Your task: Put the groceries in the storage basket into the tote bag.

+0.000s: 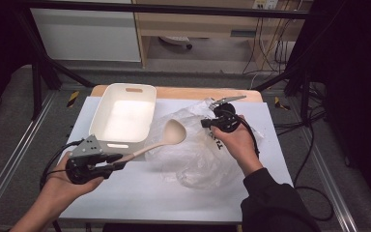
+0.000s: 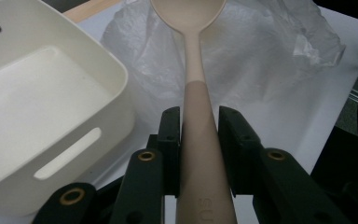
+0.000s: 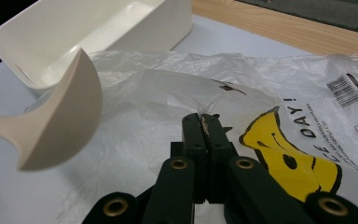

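Spoon out of the bag, heading for the tub

My left gripper (image 2: 199, 140) pinched the spoon (image 1: 160, 140) handle, bowl over the plastic bag (image 1: 198, 154); right gripper (image 3: 207, 122) was pressed together, probably nipping bag film. Next: swing into the white tub (image 1: 125, 116).

Left gripper (image 2: 199, 126): both black jaws rise from the bottom centre, clamped on the beige handle of a spoon (image 2: 196, 93). Handle runs straight up the frame; bowl at top centre, cut by the upper edge. White tub (image 2: 51, 107) fills the left side, slot handle at lower left. Crumpled clear bag (image 2: 270, 51) lies behind the spoon, centre to upper right, on a white sheet (image 2: 303, 116).
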`<state>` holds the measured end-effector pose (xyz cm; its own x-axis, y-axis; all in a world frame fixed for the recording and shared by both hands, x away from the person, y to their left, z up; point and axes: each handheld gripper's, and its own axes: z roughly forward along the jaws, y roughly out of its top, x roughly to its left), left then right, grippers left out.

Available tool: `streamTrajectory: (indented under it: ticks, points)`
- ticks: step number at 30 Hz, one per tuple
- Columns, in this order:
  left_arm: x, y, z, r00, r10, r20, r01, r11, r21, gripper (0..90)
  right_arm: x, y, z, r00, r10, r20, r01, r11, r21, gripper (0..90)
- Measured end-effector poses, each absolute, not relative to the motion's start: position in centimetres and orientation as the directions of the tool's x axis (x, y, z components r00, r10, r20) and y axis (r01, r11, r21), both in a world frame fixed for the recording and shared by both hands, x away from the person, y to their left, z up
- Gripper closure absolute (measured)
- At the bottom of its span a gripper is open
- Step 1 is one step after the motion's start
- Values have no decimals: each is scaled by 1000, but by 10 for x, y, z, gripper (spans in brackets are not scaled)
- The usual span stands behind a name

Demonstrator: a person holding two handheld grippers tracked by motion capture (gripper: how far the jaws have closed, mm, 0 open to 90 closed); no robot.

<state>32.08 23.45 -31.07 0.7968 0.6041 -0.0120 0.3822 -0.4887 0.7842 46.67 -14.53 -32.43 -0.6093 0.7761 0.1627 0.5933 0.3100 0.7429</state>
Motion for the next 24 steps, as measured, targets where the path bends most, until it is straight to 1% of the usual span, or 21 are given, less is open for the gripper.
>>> streamTrajectory:
  ticks: [2, 5, 13, 24]
  points:
    - [320, 229, -313, 805, 593, -23, 384, -491, 782, 707, 467, -145, -324, -610, 776, 162, 593, 311, 743, 900]
    - [318, 222, -317, 811, 584, -10, 377, -510, 773, 707, 467, -145, -325, -609, 777, 160, 593, 312, 742, 900]
    - [320, 204, -330, 827, 562, -18, 381, -536, 753, 707, 466, -145, -324, -608, 776, 166, 594, 306, 744, 900]
    - [333, 186, -355, 819, 574, 2, 390, -560, 731, 707, 464, -144, -326, -611, 773, 172, 590, 299, 750, 900]
